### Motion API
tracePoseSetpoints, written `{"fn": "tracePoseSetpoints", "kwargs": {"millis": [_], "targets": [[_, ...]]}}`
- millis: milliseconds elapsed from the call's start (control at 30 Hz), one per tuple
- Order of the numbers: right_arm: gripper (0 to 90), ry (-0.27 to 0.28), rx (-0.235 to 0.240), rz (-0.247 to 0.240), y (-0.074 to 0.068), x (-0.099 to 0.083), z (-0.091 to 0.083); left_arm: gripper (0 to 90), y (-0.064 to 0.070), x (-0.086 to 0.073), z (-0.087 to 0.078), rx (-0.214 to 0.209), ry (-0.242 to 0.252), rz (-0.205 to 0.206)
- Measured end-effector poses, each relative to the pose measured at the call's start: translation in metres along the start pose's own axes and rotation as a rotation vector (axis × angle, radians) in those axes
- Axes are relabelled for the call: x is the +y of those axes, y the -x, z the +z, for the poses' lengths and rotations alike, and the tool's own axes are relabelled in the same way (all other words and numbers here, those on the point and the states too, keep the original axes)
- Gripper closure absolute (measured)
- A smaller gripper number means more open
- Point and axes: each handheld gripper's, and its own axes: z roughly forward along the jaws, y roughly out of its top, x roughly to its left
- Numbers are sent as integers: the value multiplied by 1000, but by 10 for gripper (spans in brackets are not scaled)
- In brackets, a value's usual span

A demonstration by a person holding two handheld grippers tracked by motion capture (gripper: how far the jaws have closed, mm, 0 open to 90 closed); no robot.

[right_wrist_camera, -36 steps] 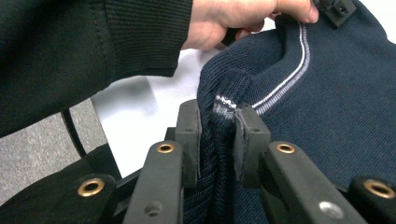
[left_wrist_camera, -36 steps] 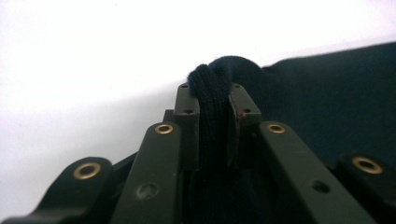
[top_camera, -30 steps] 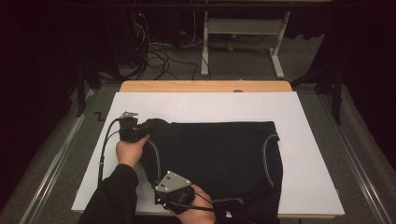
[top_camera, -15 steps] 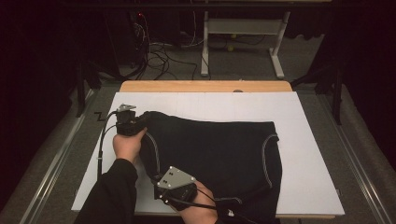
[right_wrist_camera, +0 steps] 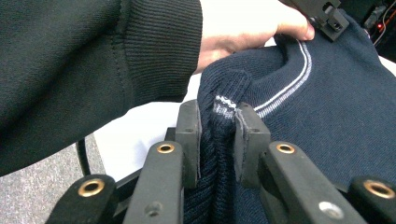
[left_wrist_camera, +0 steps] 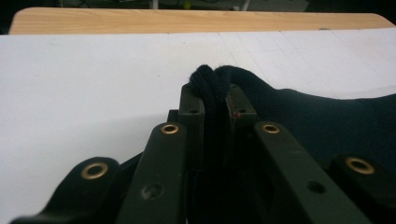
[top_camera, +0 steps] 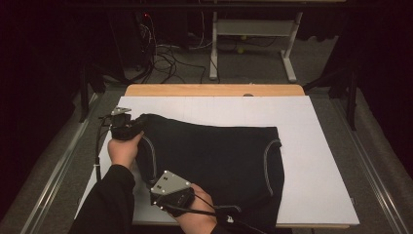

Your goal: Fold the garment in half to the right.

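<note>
Sweater [top_camera: 214,161], spread on the white board [top_camera: 316,146], is pinched at its edge by both the left gripper [left_wrist_camera: 214,95] and right gripper [right_wrist_camera: 217,123], and could slip if pulled unevenly.

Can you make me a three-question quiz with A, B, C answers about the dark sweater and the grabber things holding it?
1. Where does the sweater lie?
A. on the white sheet that covers the table
B. on the grey floor
C. over a chair

2. What colour is the stripe along the sweater's edge?
A. red
B. white
C. green

3. What is the left hand-held gripper doing?
A. standing open above the table
C. lying by itself on the floor
B. pinching a fold of the sweater

Answers:
1 A: the high view shows it spread flat on the white sheet.
2 B: the right gripper view shows a pale white line on dark blue knit.
3 B: in the left gripper view dark cloth is squeezed between its two jaws. The right hand-held gripper pinches the ribbed edge too.
</note>
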Motion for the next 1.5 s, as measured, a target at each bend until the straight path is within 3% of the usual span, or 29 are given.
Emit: {"fn": "tracePoseSetpoints", "kwargs": {"millis": [367, 600, 667, 1133, 1500], "targets": [[756, 4, 37, -20, -17, 15, 22, 768, -32, -4, -24, 41, 21, -13], [755, 4, 61, -27, -27, 22, 37, 768, -54, -15, -33, 62, 11, -45], [755, 4, 63, -33, -28, 22, 39, 768, -55, -16, -34, 73, 1, -34], [754, 7, 42, -37, -22, 20, 28, 766, -42, -14, -36, 97, -9, -12], [752, 55, 13, -14, -5, 5, -3, 765, -5, 2, -28, 84, -3, 29]]}}
